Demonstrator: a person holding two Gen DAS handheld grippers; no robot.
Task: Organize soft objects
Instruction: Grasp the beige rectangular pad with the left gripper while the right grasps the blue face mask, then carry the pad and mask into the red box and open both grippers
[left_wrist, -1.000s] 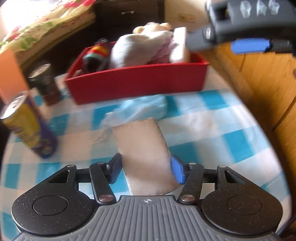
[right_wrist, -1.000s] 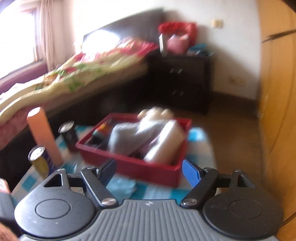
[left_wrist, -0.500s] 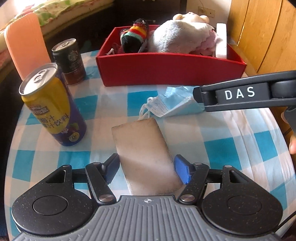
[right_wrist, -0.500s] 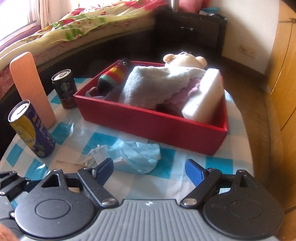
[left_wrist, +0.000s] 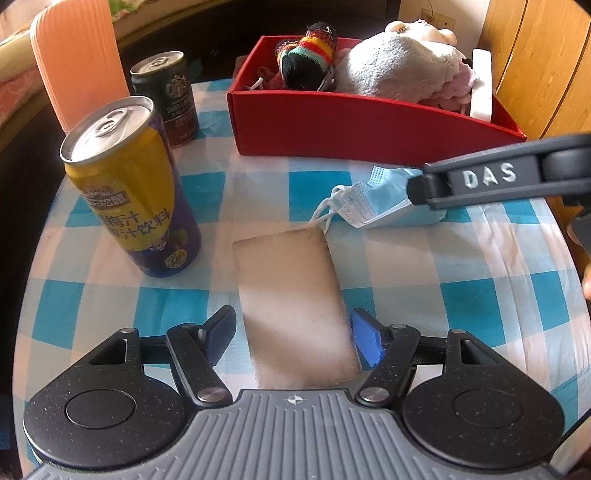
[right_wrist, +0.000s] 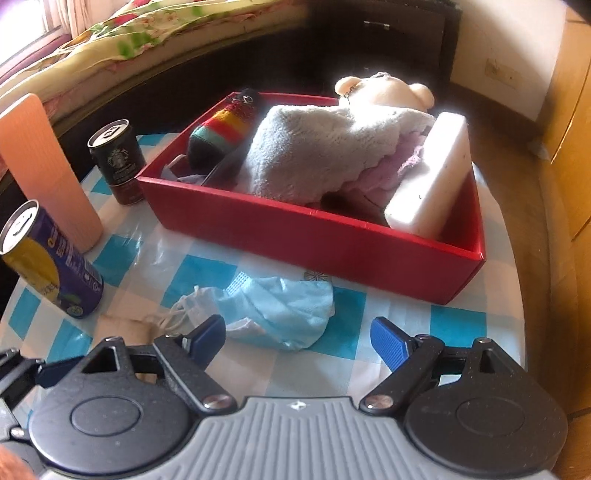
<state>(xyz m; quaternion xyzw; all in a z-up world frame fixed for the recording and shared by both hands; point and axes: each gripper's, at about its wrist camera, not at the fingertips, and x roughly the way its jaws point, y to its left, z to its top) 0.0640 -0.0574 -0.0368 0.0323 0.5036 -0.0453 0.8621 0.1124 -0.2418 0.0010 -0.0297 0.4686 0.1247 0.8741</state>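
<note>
Left wrist view: our left gripper (left_wrist: 293, 334), jaws opening, straddles the sponge (left_wrist: 295, 306); our right gripper (right_wrist: 297, 338) hangs open by the face mask (right_wrist: 280, 314).

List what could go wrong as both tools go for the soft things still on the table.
1. The left tool straddles the sponge, jaws opening; the yellow can stands close beside it and could be tipped.
2. The face mask lies crumpled before the open right tool, ear loops trailing; they could snag the sponge.
</note>
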